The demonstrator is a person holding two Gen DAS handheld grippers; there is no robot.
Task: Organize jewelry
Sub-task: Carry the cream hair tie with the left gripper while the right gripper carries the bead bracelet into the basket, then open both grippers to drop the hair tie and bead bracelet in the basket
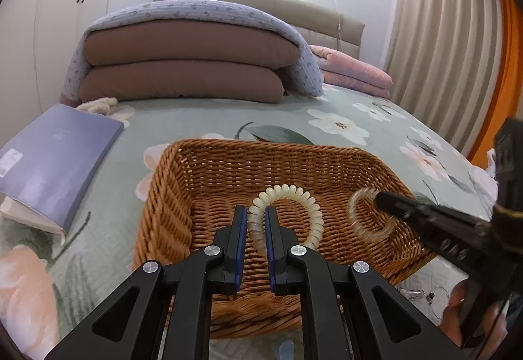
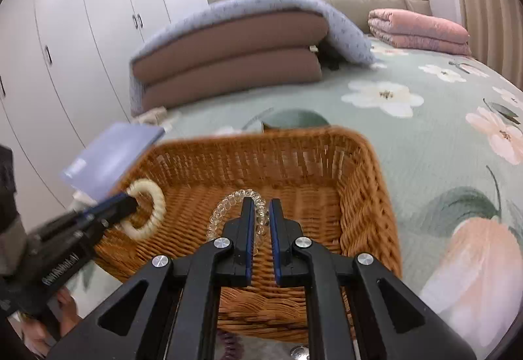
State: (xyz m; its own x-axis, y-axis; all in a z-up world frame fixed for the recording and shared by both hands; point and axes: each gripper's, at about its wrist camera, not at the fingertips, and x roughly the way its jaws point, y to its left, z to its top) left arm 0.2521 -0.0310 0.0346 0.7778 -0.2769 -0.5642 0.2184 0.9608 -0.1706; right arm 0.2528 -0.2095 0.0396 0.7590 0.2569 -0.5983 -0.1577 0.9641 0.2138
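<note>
Left wrist view: left gripper [image 1: 256, 222] clamps a cream coil bracelet [image 1: 294, 200] over the wicker basket [image 1: 209, 164]; right gripper [image 2: 261, 216] clamps a clear coil bracelet [image 2: 228, 206] there.

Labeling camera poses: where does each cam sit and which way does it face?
Left wrist: on left gripper, facing the headboard over the wicker basket; own fingers pinch a cream coil bracelet.
Right wrist: on right gripper, same heading; fingers pinch a clear coil bracelet.
Shared: basket, both bracelets, folded brown quilt; each sees the other gripper.
</note>
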